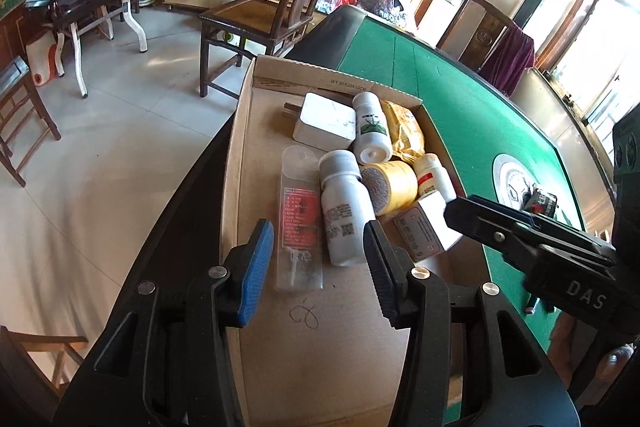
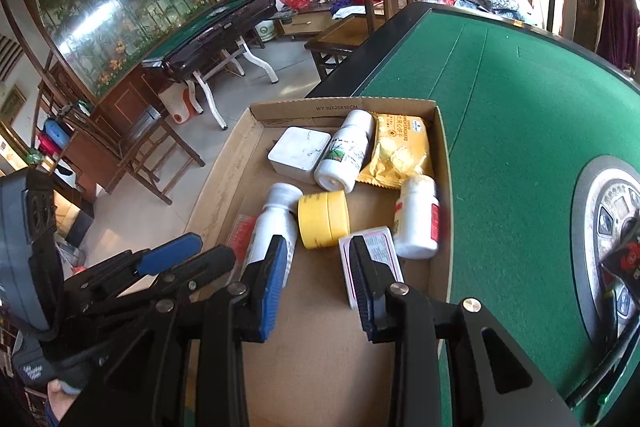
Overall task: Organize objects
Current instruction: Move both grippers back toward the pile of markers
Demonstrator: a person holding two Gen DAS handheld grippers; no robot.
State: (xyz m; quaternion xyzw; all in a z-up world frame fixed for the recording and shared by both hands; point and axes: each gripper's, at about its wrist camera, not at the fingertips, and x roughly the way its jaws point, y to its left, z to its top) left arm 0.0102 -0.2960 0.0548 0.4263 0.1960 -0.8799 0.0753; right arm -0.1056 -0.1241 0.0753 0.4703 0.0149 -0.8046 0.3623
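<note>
the green worktop (image 2: 512,115) carries a cardboard box (image 1: 256,131) at its left edge. both grippers hang over the box's near end. the left gripper (image 1: 320,259) is partly open with nothing between its pads; a clear packet (image 1: 300,223) and a white bottle (image 1: 342,207) lie just ahead of it. the right gripper (image 2: 320,275) is narrowly open and empty, with a small carton (image 2: 374,259) just ahead by its right finger and a yellow tub (image 2: 324,219) beyond. farther off lie a snack bag (image 2: 400,151), a white block (image 2: 298,153) and two more bottles.
</note>
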